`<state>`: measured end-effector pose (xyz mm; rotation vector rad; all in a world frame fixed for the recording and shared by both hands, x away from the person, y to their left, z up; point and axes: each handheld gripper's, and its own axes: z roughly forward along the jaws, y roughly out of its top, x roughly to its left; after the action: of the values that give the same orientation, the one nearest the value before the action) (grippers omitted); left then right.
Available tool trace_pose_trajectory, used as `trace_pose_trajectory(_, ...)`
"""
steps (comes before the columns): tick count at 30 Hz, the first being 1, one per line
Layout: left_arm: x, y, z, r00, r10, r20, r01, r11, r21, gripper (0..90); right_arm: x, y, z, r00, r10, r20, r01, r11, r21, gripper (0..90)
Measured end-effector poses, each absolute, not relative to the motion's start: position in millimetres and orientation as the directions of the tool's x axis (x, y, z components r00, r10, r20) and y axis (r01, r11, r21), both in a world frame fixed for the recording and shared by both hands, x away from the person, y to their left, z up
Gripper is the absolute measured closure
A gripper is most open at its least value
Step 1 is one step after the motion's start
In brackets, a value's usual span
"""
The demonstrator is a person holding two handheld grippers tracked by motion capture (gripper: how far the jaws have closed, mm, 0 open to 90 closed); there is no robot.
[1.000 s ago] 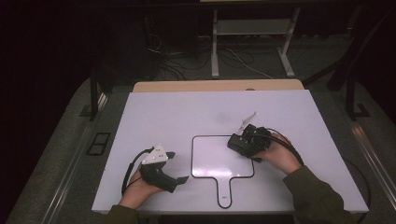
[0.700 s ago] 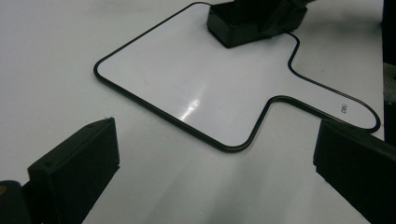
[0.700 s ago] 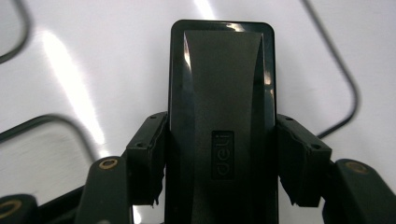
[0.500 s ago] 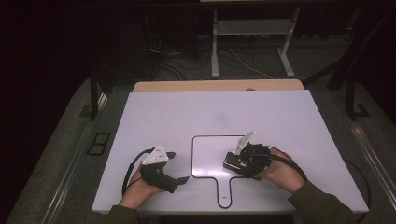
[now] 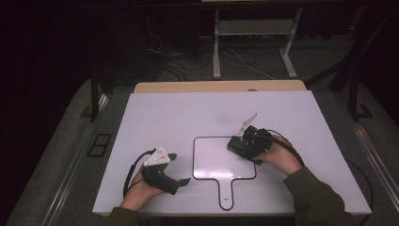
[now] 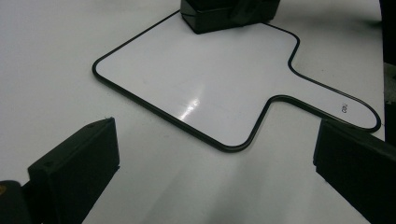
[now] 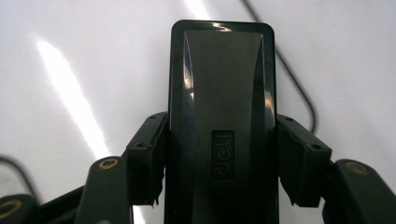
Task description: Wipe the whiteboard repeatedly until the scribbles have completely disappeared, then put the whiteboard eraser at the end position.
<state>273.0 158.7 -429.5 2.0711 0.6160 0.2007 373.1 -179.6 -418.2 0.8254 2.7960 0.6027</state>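
Observation:
A small white board with a black rim and a handle (image 5: 214, 162) lies flat on the white table (image 5: 188, 113), handle toward the near edge. My right gripper (image 5: 241, 146) is shut on a black eraser block (image 5: 236, 145) that rests on the board's right upper part. In the right gripper view both pads (image 7: 149, 154) press the eraser's (image 7: 222, 84) long sides. My left gripper (image 5: 179, 168) sits left of the board, open, with nothing between its jaws. In the left gripper view (image 6: 214, 128) the board (image 6: 201, 79) lies ahead and the eraser (image 6: 219, 16) sits at its far edge.
A wooden strip (image 5: 221, 86) runs along the table's far edge. Beyond it, a metal stand (image 5: 254, 42) and loose cables (image 5: 188, 61) sit on the dark floor. The right gripper's cable (image 5: 291, 148) loops over the table beside the hand.
The right gripper slid the eraser toward the board's near side, then back up toward its far right corner. The left gripper kept still.

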Motion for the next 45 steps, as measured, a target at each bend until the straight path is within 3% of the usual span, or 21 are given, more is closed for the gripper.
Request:
trace_pose_trajectory(22, 273.4, 159.9, -429.5, 0.864, 0.494, -0.094, 0.342, -0.441, 0.830, 0.0, 384.7, -203.4, -414.7, -0.789, 0.610, 0.069, 0.561, 0.671, 0.485, 38.7)
trace_pose_trajectory(45, 274.7, 162.4, -436.0, 0.855, 0.494, -0.159, 0.379, -0.384, 0.842, 0.0, 384.4, -204.6, -390.4, -0.786, 0.613, 0.081, 0.551, 0.635, 0.541, 38.7)
